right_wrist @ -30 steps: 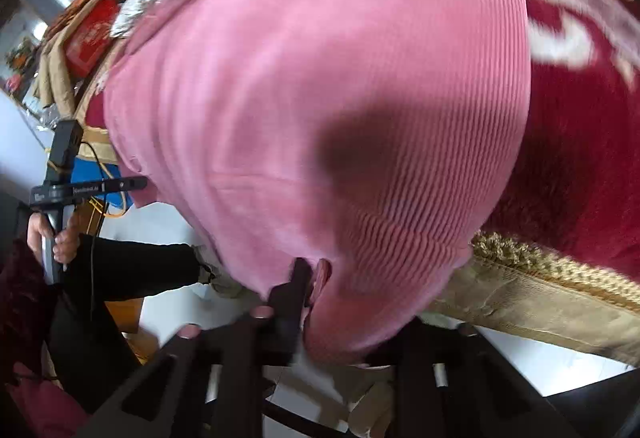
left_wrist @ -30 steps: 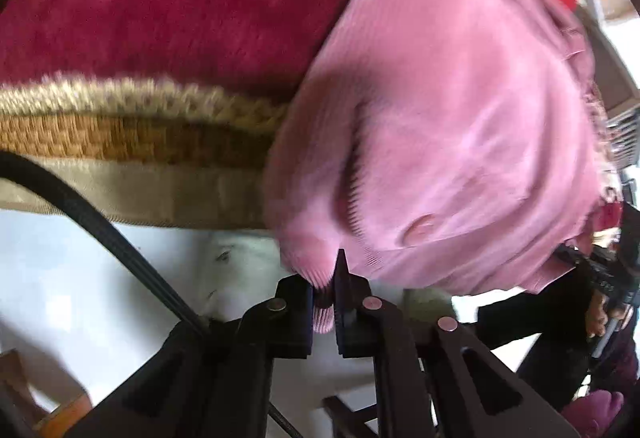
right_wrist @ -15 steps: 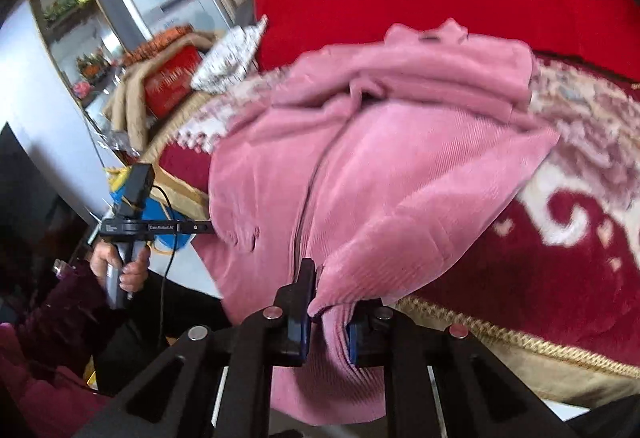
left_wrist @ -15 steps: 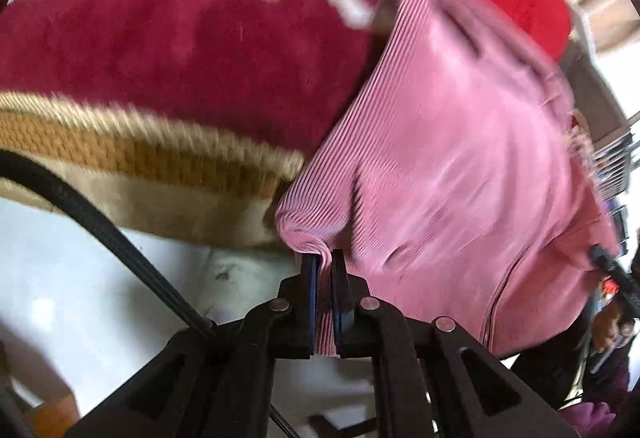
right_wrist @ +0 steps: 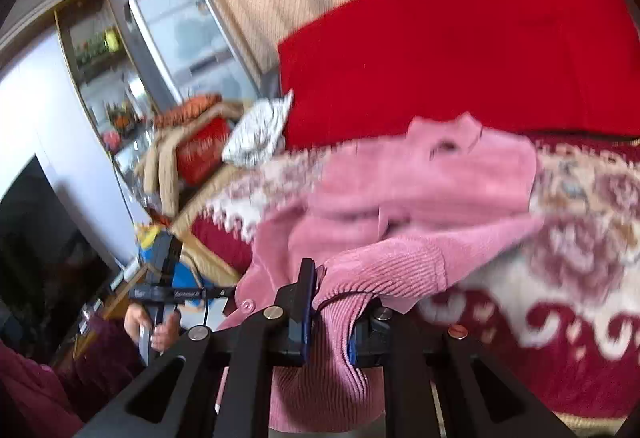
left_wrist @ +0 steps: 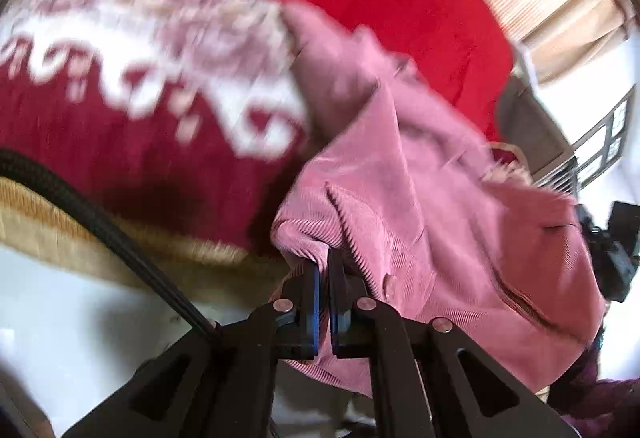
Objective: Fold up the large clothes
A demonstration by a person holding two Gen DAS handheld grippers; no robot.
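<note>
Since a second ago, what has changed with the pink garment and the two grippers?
Both grippers have risen and tipped up: the pink corduroy garment, which filled both views, now hangs lower and the red patterned blanket and red cushion show behind it. Its near edge is lifted off the blanket. Unchanged: the left gripper and right gripper stay shut on the garment's edge.

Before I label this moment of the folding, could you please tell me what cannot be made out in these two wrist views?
- Left wrist view: the blanket pattern is smeared by motion blur.
- Left wrist view: the pink garment hides the left gripper tips.
- Right wrist view: fabric draped over the right gripper hides its right finger.
- Both views: the garment's lower part is cut off by the grippers.
</note>
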